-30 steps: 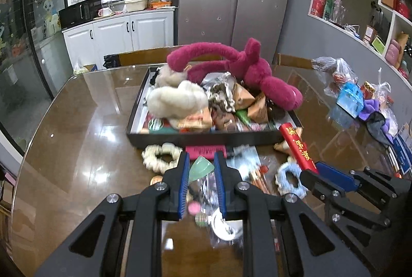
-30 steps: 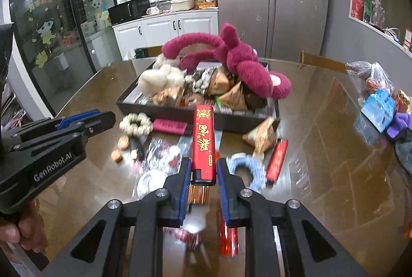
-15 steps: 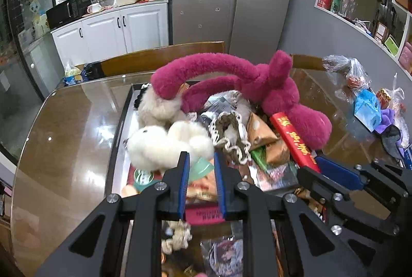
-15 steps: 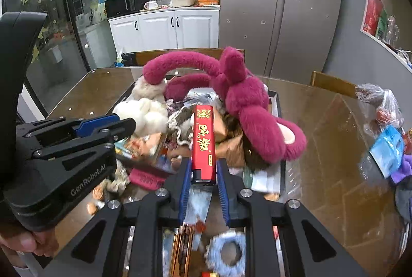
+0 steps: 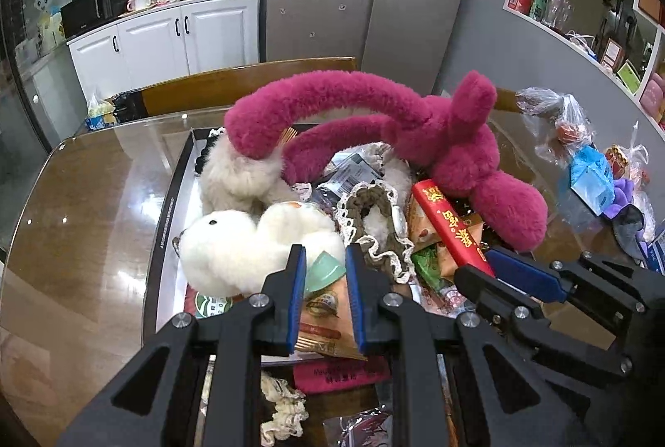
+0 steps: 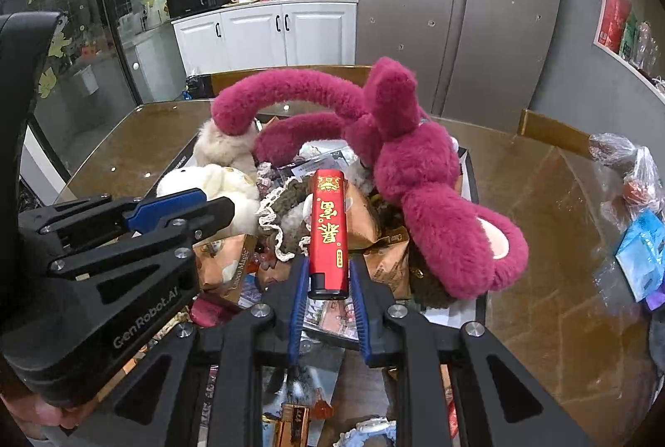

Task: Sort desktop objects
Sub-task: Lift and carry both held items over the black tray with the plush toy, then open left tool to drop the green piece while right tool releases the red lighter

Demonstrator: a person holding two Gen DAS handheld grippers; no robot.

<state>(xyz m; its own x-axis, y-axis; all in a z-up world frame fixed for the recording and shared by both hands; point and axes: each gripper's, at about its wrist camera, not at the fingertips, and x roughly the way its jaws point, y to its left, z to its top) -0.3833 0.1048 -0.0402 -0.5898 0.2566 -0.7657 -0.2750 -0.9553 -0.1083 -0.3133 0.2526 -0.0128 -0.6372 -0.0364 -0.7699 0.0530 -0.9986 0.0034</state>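
Note:
My left gripper (image 5: 325, 260) is shut on a small mint-green piece (image 5: 326, 275) and hangs over the near end of the black tray (image 5: 166, 206). My right gripper (image 6: 328, 274) is shut on the bottom end of a red lighter (image 6: 328, 226) with gold characters, held upright over the same tray. The tray is heaped with a magenta plush headband (image 5: 374, 106), a white plush (image 5: 232, 243), a lace-edged scrunchie (image 5: 374, 222) and snack packets (image 6: 224, 260). In the left wrist view the right gripper (image 5: 494, 272) and the lighter (image 5: 453, 226) are close on the right.
The tray rests on a glass-topped brown table (image 5: 83, 197). In front of the tray lie a cream scrunchie (image 5: 282, 413) and a pink packet (image 5: 341, 372). Plastic bags and a blue pack (image 5: 590, 181) crowd the right side. A chair back (image 5: 249, 81) stands behind.
Both grippers have moved forward from the loose items on the table to above the tray, each still gripping its object. The tray's contents now fill the views.

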